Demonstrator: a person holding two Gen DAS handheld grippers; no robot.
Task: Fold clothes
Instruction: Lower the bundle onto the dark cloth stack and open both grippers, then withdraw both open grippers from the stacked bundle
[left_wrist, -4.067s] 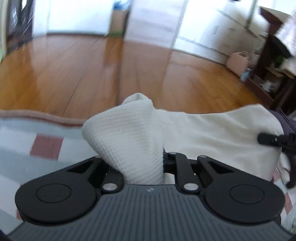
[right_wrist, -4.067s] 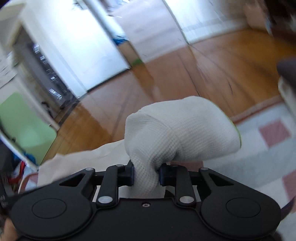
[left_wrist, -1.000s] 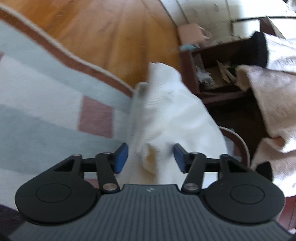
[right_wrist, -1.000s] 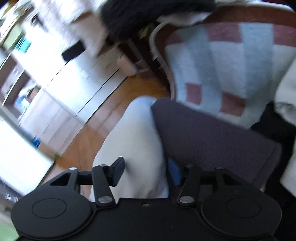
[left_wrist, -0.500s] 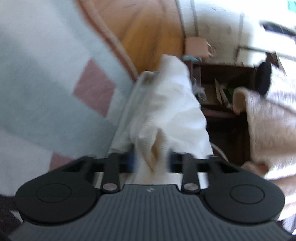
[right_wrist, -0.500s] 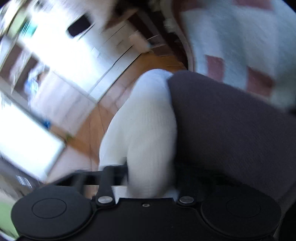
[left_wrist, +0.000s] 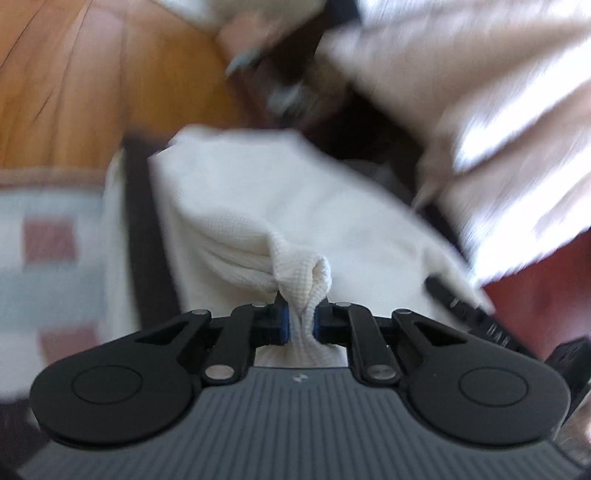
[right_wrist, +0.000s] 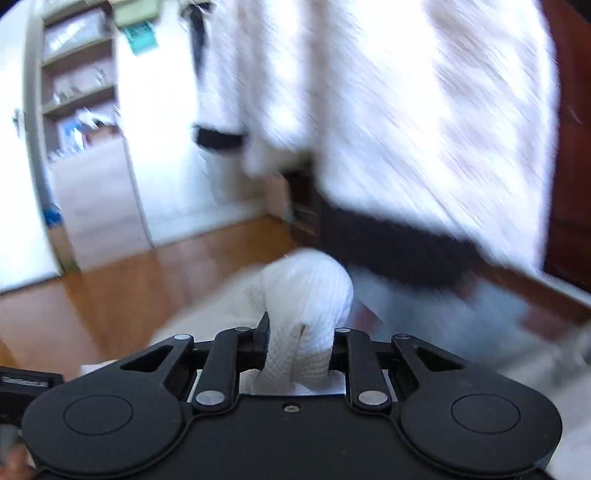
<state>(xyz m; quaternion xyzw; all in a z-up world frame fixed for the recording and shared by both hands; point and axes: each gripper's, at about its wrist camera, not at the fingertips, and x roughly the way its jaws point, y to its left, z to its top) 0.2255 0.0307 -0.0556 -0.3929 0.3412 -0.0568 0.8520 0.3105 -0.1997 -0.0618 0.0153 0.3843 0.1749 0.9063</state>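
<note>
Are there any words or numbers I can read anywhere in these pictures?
No words or numbers can be read.
Small pale logo mark on the ribbed grey body of the left gripper: a symbol, not letters.
Tiny white marks on the black device at the left edge: too blurred.

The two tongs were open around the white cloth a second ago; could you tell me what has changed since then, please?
Both have closed. The left tongs now pinch a bunched fold of the white cloth, and the right tongs clamp a rounded bunch of it. Both views have swung, and are now blurred, towards the pale fluffy garment. The cloth is the same one both held four seconds ago.
</note>
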